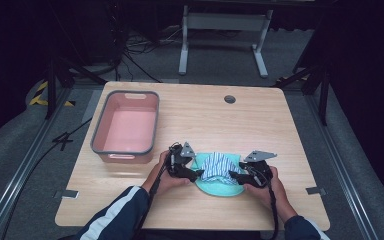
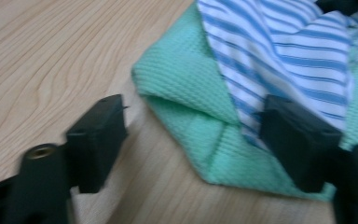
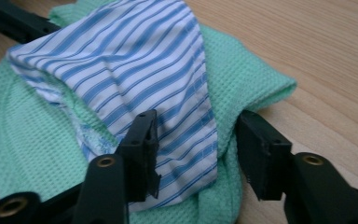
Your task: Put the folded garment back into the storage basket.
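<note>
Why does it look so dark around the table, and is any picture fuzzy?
High view: light falls on the wooden table while the room behind stays dark. Left gripper view: a bit smeary, striped cloth soft. Right gripper view: sharper, green cloth weave shows clearly.

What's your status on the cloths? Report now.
Left hand-held gripper open, straddling green cloth corner. Right hand-held gripper jaws around the striped cloth edge, grip unconfirmed. Pink bin clear left, nothing in the way.

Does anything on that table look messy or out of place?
Only the cloths: a blue-and-white striped cloth lies bunched and crooked on a rumpled mint-green waffle towel. The pink plastic tub sits straight. Nothing looks spilled or broken.
</note>
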`<action>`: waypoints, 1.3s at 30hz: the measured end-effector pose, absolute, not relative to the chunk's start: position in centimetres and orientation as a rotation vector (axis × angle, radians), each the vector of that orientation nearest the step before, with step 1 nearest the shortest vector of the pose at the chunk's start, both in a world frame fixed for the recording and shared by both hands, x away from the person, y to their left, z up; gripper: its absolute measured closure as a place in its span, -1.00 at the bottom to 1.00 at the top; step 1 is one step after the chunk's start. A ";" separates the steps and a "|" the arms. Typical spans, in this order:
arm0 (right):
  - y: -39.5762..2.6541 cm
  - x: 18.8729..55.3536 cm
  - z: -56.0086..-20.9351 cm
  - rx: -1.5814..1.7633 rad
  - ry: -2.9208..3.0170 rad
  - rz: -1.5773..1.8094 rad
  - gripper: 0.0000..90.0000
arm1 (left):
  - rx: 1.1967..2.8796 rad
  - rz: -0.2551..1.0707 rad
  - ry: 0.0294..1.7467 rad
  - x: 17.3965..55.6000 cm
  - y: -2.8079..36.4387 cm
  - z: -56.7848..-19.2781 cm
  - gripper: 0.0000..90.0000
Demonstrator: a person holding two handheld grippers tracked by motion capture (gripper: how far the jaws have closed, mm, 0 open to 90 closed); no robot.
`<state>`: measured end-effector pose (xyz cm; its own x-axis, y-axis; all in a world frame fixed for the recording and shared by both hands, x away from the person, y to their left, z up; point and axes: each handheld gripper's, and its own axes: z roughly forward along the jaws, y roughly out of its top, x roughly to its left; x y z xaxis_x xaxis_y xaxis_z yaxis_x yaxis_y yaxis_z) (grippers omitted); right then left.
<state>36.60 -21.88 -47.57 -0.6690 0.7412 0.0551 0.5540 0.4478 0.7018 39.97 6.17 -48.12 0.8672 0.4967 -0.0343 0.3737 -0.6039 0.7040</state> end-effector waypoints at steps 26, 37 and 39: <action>-21.8 35.6 -47.2 1.062 2.455 1.087 0.78 | 2.300 0.143 0.520 39.2 5.6 -47.7 0.84; -22.3 35.1 -45.8 1.054 2.412 1.157 0.79 | 2.285 0.170 0.484 38.9 5.9 -46.1 0.85; -22.4 35.0 -45.5 1.051 2.403 1.168 0.79 | 2.280 0.177 0.481 38.8 5.9 -45.8 0.85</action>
